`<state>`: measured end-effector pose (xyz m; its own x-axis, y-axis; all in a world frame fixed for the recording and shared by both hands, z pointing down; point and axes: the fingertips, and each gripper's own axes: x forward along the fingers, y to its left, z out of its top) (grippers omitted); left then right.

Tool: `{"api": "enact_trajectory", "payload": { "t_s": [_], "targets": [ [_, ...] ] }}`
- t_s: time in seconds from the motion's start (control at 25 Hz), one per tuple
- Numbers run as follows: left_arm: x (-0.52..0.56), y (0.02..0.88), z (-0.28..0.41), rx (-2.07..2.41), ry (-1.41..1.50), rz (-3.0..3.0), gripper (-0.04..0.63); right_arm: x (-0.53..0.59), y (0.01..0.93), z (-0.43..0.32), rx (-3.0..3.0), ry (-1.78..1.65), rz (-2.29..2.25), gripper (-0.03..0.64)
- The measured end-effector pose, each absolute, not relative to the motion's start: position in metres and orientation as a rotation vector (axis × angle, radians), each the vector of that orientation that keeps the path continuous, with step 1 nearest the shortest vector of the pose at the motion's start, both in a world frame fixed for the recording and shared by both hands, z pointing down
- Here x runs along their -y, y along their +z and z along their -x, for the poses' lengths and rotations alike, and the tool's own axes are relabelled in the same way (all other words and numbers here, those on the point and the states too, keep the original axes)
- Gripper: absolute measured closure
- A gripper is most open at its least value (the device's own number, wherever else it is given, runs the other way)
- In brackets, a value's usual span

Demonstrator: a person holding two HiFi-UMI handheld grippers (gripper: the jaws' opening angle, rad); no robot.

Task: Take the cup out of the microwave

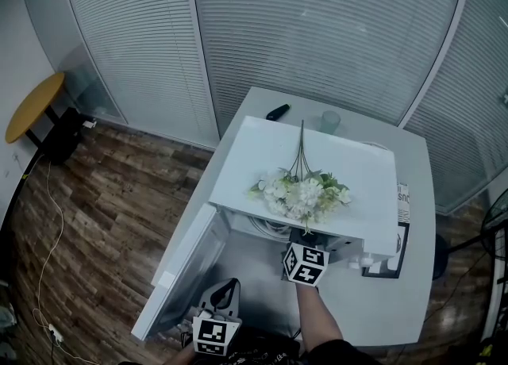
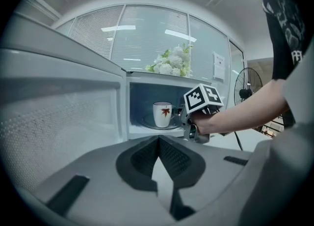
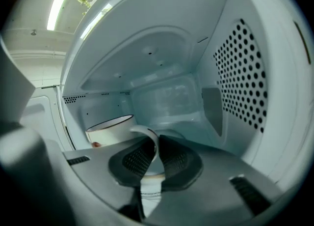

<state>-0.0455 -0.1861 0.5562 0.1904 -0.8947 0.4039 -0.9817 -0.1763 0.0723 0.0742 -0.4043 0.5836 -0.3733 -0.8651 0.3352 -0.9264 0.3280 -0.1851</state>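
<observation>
Pinching the cup (image 3: 110, 127) by its handle (image 3: 148, 135), our right gripper (image 3: 156, 147) crowds the microwave wall (image 3: 240, 72); left gripper (image 2: 158, 140) closed, empty; cup base hidden.

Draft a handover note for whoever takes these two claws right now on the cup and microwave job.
Right claw: reached into the microwave, shut on the handle of the cup.
Left claw: shut, empty, held low outside, facing the cavity beside the open door.
Cup: upright on the turntable, inside.
Done: door open, handle gripped.
Left: lift slightly, draw the cup straight out clear of the opening, set it down outside.
</observation>
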Motion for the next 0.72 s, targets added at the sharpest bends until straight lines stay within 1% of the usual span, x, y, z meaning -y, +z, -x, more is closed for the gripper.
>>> {"api": "enact_trajectory", "payload": {
  "t_s": [0.72],
  "targets": [
    [0.189,0.554,0.046,1.745,0.341,-2.190,0.589,0.387,0.577,-0.082,2.433,0.517,-1.646,0.581]
  ]
}}
